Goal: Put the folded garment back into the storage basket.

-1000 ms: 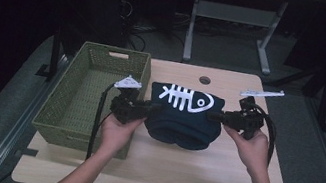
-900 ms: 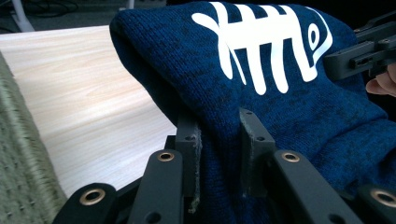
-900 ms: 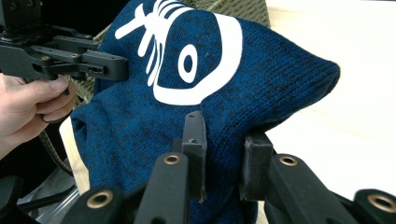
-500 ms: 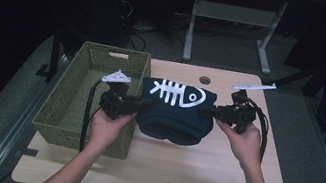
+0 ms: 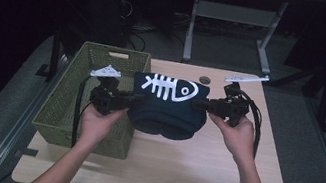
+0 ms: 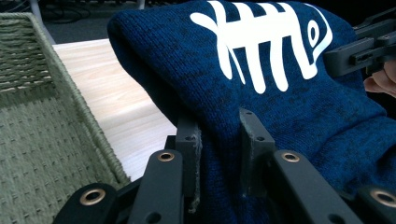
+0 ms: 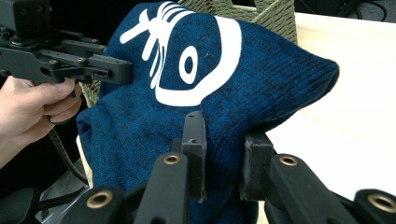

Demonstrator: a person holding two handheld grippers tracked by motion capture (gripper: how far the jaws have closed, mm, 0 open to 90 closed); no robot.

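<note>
A folded dark blue knit garment (image 5: 166,107) with a white fish-skeleton print hangs above the wooden table (image 5: 176,175), held between both grippers. My left gripper (image 5: 135,98) is shut on the garment's left edge, beside the basket's right wall. My right gripper (image 5: 200,105) is shut on its right edge. In the left gripper view the jaws pinch a fold of the blue knit (image 6: 280,93), and the other gripper (image 6: 359,51) shows at the far side. In the right gripper view the jaws clamp the blue knit (image 7: 219,88), with the left gripper (image 7: 65,58) and its hand beyond.
A green woven basket (image 5: 73,101) stands at the table's left, open on top. A small dark round mark (image 5: 204,80) sits on the table's far edge. Bare wood lies in front of and to the right of the garment. Dark floor and table legs are beyond.
Both grippers have carried the garment leftward, toward the basket. The left gripper now hangs at the basket's right wall.
</note>
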